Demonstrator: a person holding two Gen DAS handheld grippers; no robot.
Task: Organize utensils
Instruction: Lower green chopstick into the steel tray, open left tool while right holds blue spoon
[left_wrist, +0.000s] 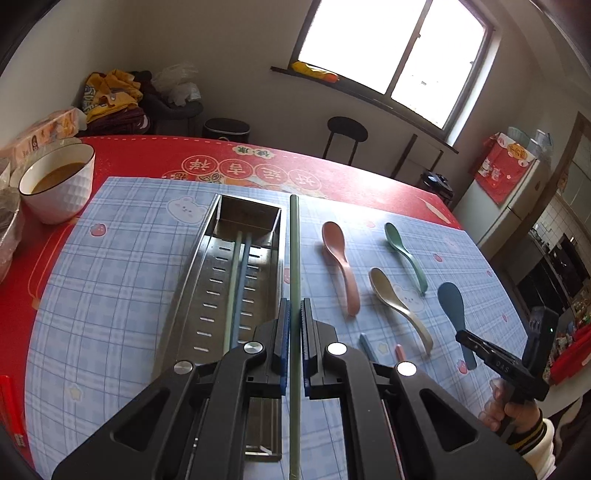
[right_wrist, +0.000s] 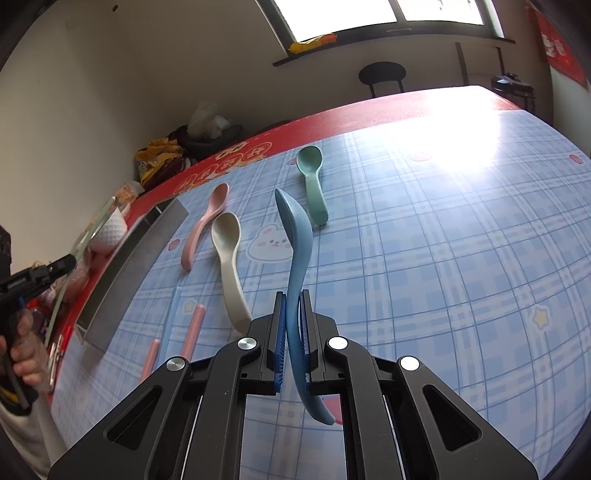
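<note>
Sorting is midway. Left wrist view: the left gripper (left_wrist: 295, 314) pinches a green chopstick (left_wrist: 294, 251) at frame centre, just right of the steel tray (left_wrist: 207, 266) holding two chopsticks; next it likely needs shifting leftward over the tray.

Right wrist view: the right gripper (right_wrist: 294, 314) clamps the blue spoon (right_wrist: 295, 236), lifted above the checked mat (right_wrist: 443, 258). Red tablecloth (right_wrist: 369, 107) and window (right_wrist: 332, 14) lie at top.

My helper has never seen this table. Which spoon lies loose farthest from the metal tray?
On the blue checked mat, right of the metal tray, three spoons lie loose. Take the green spoon, beyond the pink spoon and the cream spoon; it alone is green.
</note>
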